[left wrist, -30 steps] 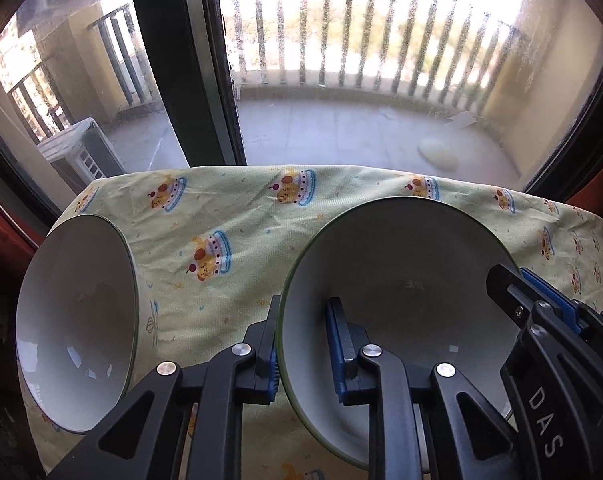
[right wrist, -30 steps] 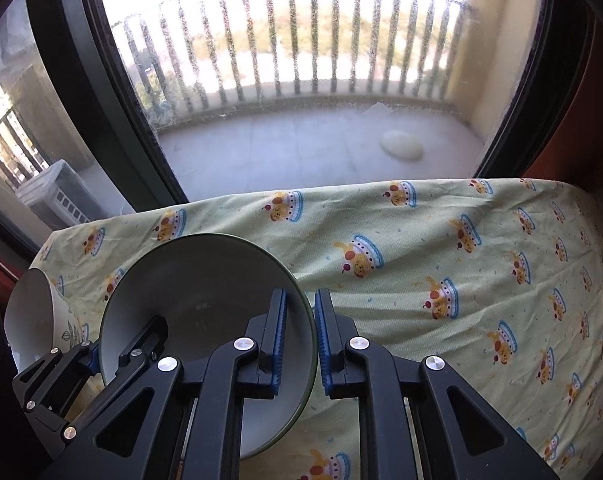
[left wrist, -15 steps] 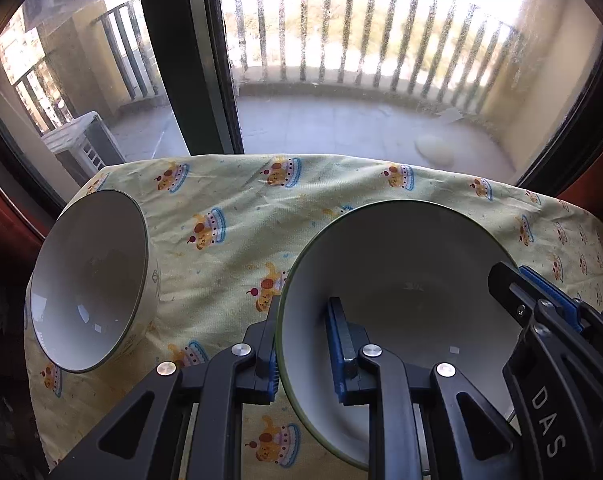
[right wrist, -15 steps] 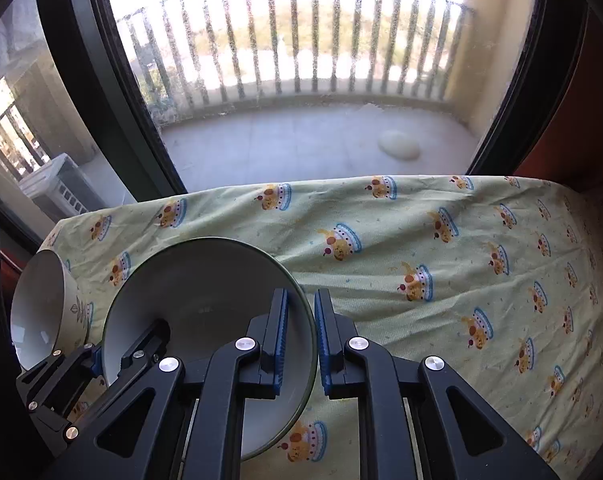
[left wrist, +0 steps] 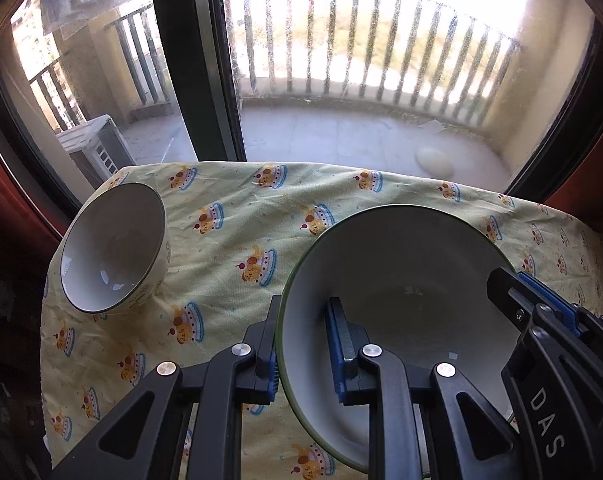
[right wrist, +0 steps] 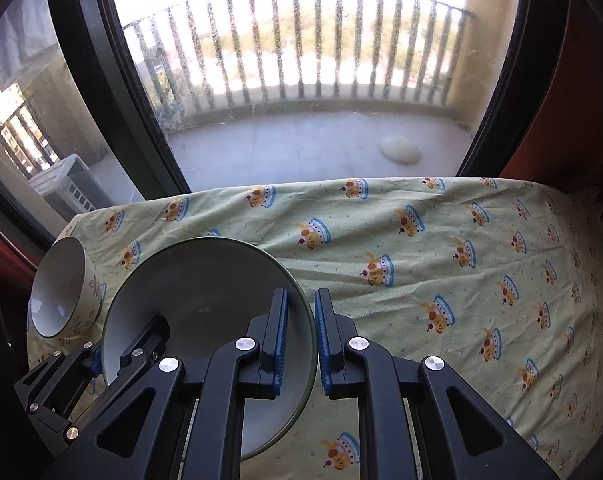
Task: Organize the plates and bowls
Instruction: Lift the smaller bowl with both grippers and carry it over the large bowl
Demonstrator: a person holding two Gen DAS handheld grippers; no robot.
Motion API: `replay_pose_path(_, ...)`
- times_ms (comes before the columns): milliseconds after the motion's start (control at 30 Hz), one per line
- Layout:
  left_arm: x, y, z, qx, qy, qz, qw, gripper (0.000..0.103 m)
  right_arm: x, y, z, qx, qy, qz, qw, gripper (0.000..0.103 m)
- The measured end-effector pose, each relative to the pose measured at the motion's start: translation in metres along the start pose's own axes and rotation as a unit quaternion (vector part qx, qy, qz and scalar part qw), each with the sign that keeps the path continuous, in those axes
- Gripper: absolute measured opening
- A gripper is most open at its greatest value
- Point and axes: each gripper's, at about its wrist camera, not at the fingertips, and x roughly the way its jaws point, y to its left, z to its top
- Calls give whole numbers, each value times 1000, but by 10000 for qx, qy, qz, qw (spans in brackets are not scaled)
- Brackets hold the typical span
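A wide, shallow bowl with a green rim (left wrist: pixel 405 280) hangs tilted above the table, held from both sides. My left gripper (left wrist: pixel 303 320) is shut on its left rim, one pad inside and one outside. My right gripper (right wrist: pixel 301 308) is shut on the opposite rim, and its fingers (left wrist: pixel 517 292) show at the right of the left wrist view. A smaller, deeper white bowl with a patterned outside (left wrist: pixel 113 248) stands on the table's far left corner, apart from both grippers; the right wrist view shows this small bowl (right wrist: pixel 59 288) beyond the held bowl (right wrist: pixel 205 288).
The table is covered by a pale yellow cloth printed with cakes (right wrist: pixel 421 248). It ends against a large window with a dark frame (left wrist: pixel 197 60) and a balcony beyond. The cloth drops off at the left edge (left wrist: pixel 49 360).
Both grippers have risen and pulled back with the wide bowl still gripped. The small bowl now looks smaller and farther off, and more of the cloth shows beneath.
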Motion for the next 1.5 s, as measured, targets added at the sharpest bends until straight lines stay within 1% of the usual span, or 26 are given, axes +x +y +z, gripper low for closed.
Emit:
replay_pose_path(167,-24,-6,-8,-3,-157,80,9998,18,-23,-8,-6,2,-76,106,9999,17)
replay_pose_path(367,-51,-13,-23,-42,-303,92,9995,18,-51,-20,-18,0,-209,161,9997,17)
replay_pose_path(567,-72,-22,-49,-105,-366,91,9992,18,-78,-34,-39,-108,-283,177,9994,17)
replay_pose_path(733,-86,-29,-71,-194,-344,98,9992,18,-94,-47,-59,-182,-277,238,9992,17)
replay_pose_path(1000,-112,-41,-112,-257,-368,205,9988,19,-120,-66,-94,-383,-298,365,9982,17)
replay_pose_path(1200,-122,-54,-142,-201,-392,310,9985,19,-131,-82,-123,-449,-241,457,9977,17)
replay_pose_path(1500,-118,-67,-184,-169,-112,261,9995,19,-132,-103,-166,-503,-36,408,9979,17)
